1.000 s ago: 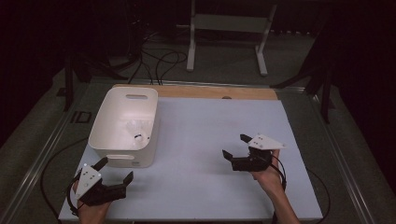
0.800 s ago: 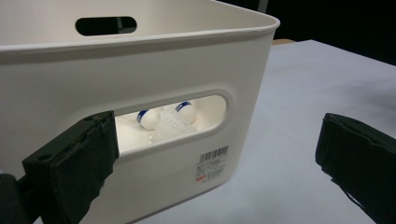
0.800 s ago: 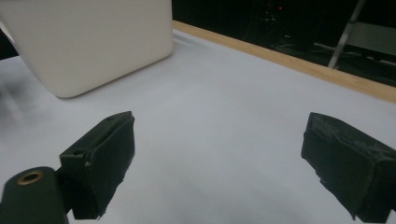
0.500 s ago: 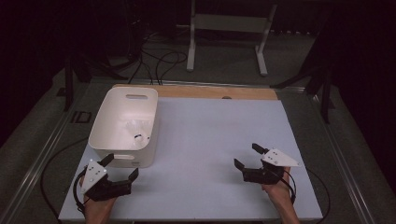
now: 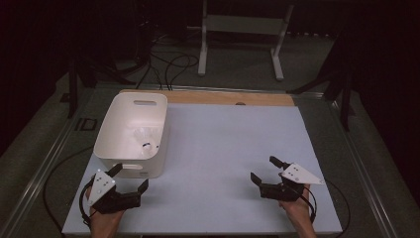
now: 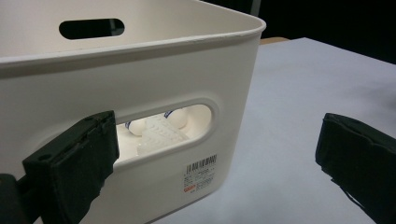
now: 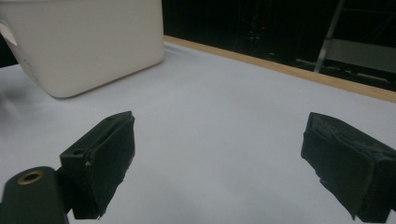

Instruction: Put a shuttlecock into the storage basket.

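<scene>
A white plastic bin (image 5: 131, 134) stands on the left part of the pale table (image 5: 228, 148). Small white items (image 5: 143, 139) lie inside it; through the near handle slot I see white bottle-like pieces (image 6: 163, 128). My left gripper (image 5: 130, 177) sits at the table's near left corner, just in front of the bin (image 6: 140, 70), open and holding nothing. My right gripper (image 5: 263, 171) rests near the front right, open, its jaws wide apart over bare table (image 7: 219, 121). The bin (image 7: 88, 42) lies far to its left.
A wooden strip (image 5: 228, 98) runs along the table's far edge. Beyond it stand a white metal frame (image 5: 242, 29) and loose cables (image 5: 173, 64) on the dark floor. A barcode label (image 6: 201, 170) is stuck on the bin's near wall.
Both grippers have drawn back toward the table's near edge. The right one moved right and nearer; the left one shifted slightly right. Both stay open.
</scene>
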The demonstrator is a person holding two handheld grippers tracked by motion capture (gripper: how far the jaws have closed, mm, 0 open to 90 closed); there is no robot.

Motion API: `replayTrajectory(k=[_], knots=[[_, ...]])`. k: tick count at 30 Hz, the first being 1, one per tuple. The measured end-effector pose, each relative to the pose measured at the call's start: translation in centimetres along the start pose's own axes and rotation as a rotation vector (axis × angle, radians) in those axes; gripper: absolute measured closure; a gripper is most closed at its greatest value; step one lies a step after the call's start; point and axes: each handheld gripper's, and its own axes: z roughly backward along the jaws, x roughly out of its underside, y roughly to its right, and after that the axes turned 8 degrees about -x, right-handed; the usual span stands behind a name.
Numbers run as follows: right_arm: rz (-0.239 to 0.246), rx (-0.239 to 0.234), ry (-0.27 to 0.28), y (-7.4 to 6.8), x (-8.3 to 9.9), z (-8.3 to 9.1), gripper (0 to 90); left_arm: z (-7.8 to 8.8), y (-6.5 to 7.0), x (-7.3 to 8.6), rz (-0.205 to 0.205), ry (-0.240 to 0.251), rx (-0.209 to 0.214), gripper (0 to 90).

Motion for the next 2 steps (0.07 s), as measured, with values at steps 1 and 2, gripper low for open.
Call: replayTrajectory(k=[1,2], knots=[[0.000,0.000,0.000,0.00,0.00,0.00,9.5,0.00,0.00,0.00,0.000,0.000,0.000,0.0],[-0.005,0.000,0.003,0.03,0.00,0.05,9.5,0.05,-0.01,0.04,-0.004,-0.003,-0.002,0.0]])
